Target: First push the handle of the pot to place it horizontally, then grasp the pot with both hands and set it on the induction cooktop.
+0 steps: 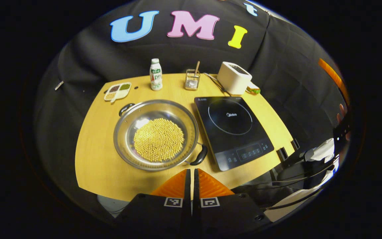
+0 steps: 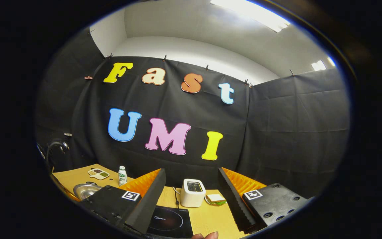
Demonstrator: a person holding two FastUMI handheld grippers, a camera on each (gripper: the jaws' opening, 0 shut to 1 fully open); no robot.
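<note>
Two tongs: I see the left tongs (image 1: 191, 186) with fingers pressed nearly together, holding nothing, above the desk's near edge; the right tongs (image 2: 191, 196) spread wide, holding nothing, raised well above the desk.
Edges: the desk (image 1: 98, 166) has bare wood to the left of the pot and a strip in front of it.
Pot: the pot (image 1: 156, 134) sits on the desk left of centre, just beside the induction cooktop (image 1: 232, 131), not on it.
Handles: one pot handle (image 1: 199, 155) points near-right, the other (image 1: 126, 108) far-left, so they lie on a diagonal.
Contents: yellow beans (image 1: 159, 139) cover the pot's floor.
Back row: divided dish (image 1: 117, 91), bottle (image 1: 156, 74), wire holder (image 1: 192, 79), toaster (image 1: 234, 78), sandwich (image 2: 215, 198).
Room: black cloth walls on all sides.
</note>
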